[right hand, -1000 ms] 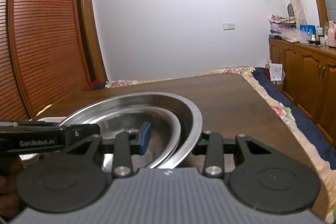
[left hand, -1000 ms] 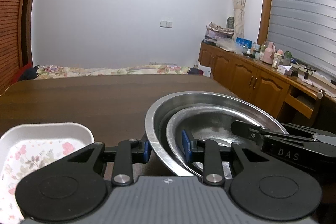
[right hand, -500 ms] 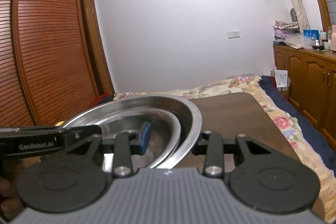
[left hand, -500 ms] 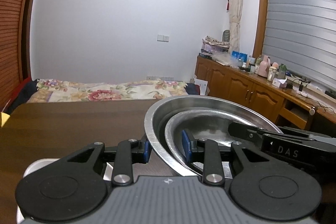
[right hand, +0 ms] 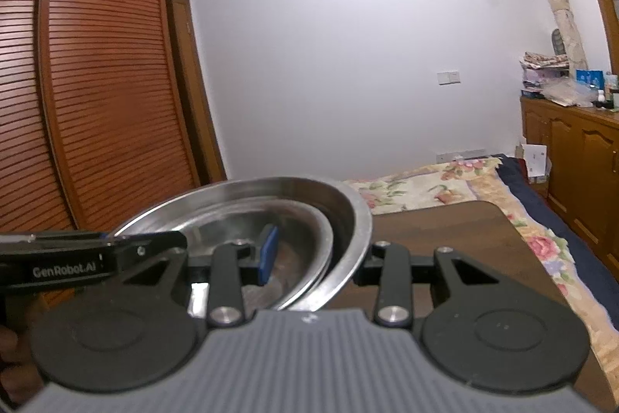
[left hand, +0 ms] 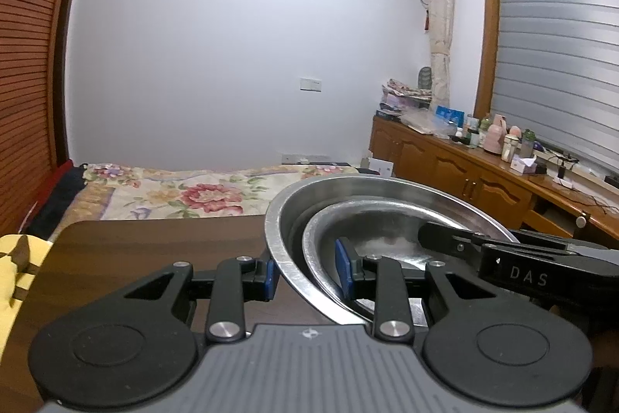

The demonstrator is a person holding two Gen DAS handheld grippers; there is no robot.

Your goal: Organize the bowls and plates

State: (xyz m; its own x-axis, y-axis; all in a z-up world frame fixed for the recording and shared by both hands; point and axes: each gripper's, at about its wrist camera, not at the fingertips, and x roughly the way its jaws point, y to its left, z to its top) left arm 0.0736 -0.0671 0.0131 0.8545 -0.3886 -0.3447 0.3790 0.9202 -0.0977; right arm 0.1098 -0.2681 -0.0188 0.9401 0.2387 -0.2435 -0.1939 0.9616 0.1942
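Two nested steel bowls, a large outer bowl [left hand: 286, 219] and a smaller inner bowl [left hand: 371, 223], are held up above the dark wooden table [left hand: 154, 250]. My left gripper [left hand: 305, 277] is shut on their left rims, one finger outside and one inside. My right gripper [right hand: 317, 258] is shut on the opposite rims of the outer bowl [right hand: 356, 219] and inner bowl [right hand: 294, 223]. Each gripper shows in the other's view: the right one [left hand: 503, 254], the left one [right hand: 116, 254].
A bed with a floral cover [left hand: 185, 192] lies beyond the table's far edge. Wooden cabinets [left hand: 464, 173] with bottles line the right wall. A slatted wooden wardrobe [right hand: 77, 103] stands at the left. A yellow object [left hand: 15, 258] lies left of the table.
Both grippers have lifted the nested bowls well up from the table. The table has dropped low in both views, and the floral white tray has passed out of the left wrist view.
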